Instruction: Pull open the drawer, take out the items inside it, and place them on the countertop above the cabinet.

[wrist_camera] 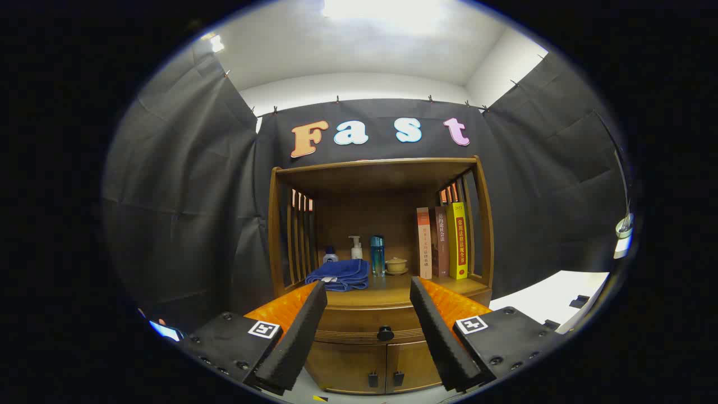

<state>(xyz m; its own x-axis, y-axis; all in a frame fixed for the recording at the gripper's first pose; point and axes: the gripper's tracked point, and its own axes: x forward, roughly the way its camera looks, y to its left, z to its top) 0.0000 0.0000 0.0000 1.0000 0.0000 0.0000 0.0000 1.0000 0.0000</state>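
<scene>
Item: drawer (370, 325), closed; nothing yet removed.

Your gripper (367, 294) hangs level before the wooden cabinet (291, 235), fingers spread wide and empty, the drawer knob (385, 334) framed between them and well beyond the tips. The countertop (392, 286) already carries a blue towel (339, 275), bottles and books (443, 242). Every step remains: pull, unload, place.

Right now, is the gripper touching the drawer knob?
Apart. The gripper view shows the gripper open, with the drawer knob between and beyond its fingers, untouched.
</scene>
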